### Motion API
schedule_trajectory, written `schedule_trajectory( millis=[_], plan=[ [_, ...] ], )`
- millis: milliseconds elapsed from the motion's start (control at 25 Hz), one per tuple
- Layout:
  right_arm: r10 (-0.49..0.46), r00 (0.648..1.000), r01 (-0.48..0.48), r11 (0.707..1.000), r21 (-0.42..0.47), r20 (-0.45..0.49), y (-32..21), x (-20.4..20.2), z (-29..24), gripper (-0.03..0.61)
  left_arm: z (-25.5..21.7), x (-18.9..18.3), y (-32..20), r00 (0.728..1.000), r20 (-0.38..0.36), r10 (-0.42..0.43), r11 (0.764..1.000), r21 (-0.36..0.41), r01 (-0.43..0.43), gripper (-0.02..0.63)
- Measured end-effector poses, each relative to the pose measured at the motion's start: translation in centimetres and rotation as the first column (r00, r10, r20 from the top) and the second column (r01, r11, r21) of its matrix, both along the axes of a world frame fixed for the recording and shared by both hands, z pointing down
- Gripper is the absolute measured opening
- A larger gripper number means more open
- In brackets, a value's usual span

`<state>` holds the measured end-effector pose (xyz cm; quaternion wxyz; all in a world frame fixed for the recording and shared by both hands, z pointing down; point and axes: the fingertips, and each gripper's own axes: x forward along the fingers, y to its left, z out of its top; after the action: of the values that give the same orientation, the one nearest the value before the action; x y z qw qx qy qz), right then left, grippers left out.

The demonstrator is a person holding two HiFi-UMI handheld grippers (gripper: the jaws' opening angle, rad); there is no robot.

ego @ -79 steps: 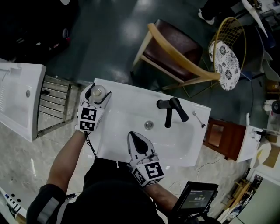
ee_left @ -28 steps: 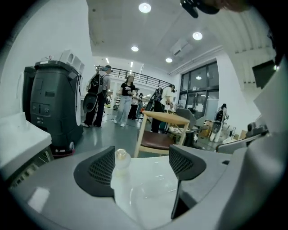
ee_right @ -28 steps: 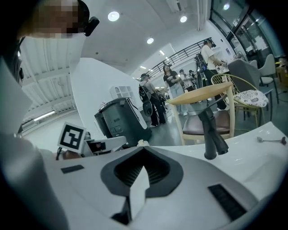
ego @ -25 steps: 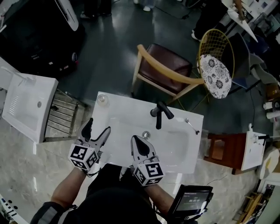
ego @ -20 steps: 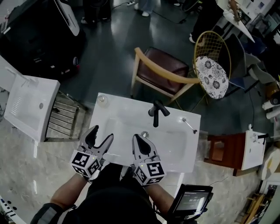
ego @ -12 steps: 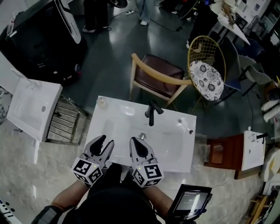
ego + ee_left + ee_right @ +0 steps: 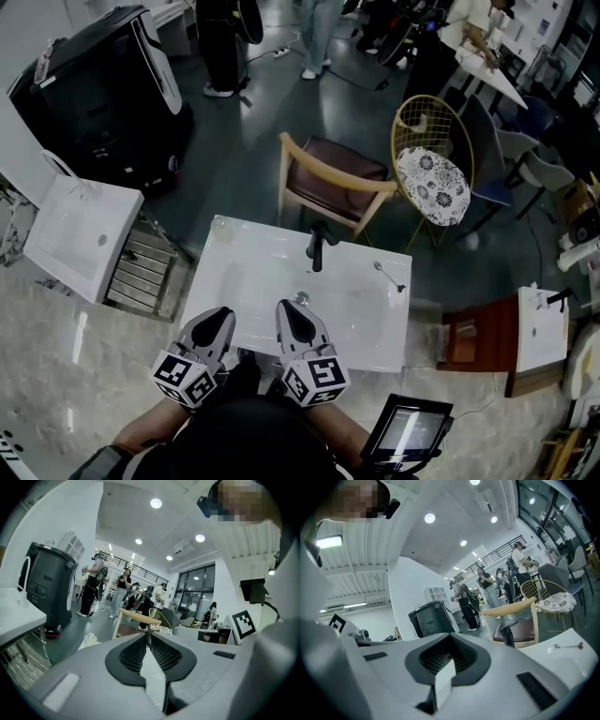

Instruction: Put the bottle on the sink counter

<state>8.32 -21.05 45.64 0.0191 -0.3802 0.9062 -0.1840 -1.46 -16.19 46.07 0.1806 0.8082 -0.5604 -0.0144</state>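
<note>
1. The bottle [image 7: 220, 225] stands at the rear left corner of the sink counter [image 7: 228, 272], well apart from both grippers. Judging by where it sits, the placing looks done. It is small and pale in the head view, so I read it as upright but can't be sure. That corner puts it on the flat ledge, away from the slope of the basin.
2. The left gripper [image 7: 221, 317] hangs over the front edge of the counter, on the bottle's side. Its jaws have just been closing and now meet pad to pad, with nothing between them. Closed on nothing and away from the bottle, it looks like a tool whose job is over.
3. The right gripper [image 7: 289, 309] is just beside the left one, above the front of the basin. Its jaws are together and empty. It points out across the counter, and I would say it is only keeping clear.
4. The faucet [image 7: 317, 246] stands at the back middle of the counter. A small spoon-like utensil [image 7: 389, 277] lies on the right ledge. Both are well apart from the bottle, so nothing crowds it.
</note>
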Motion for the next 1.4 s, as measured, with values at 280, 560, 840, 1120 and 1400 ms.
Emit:
schedule_trajectory(
  millis=[280,560,840,1120,1400],
  plan=[
    [-0.017,1.000,0.016,0.999,0.032,0.019,2.0,0.5,-1.7,-0.005,-1.1,0.6,1.9,0.999,-0.009,-0.034,0.999,0.019,0.034,0.038],
    [-0.028,0.999,0.026,0.998,0.060,0.026,4.0,0.7,-2.9,-0.005,-1.7,1.0,3.2,0.999,-0.017,-0.050,0.998,0.036,0.050,0.038],
    [-0.040,0.999,0.037,0.997,0.070,0.029,5.9,0.8,-3.3,-0.005,-1.8,1.7,4.3,0.999,-0.025,-0.045,0.998,0.034,0.046,0.038],
    [-0.044,0.999,0.043,0.994,0.100,0.017,6.8,1.0,-4.0,-0.005,-2.1,3.0,4.9,1.000,-0.023,-0.014,0.999,0.036,0.014,0.038],
    [-0.054,0.998,0.051,0.987,0.150,0.016,7.0,0.9,-5.0,-0.005,-2.4,3.8,4.6,1.000,-0.013,0.005,0.999,0.040,-0.005,0.038]
  ],
)
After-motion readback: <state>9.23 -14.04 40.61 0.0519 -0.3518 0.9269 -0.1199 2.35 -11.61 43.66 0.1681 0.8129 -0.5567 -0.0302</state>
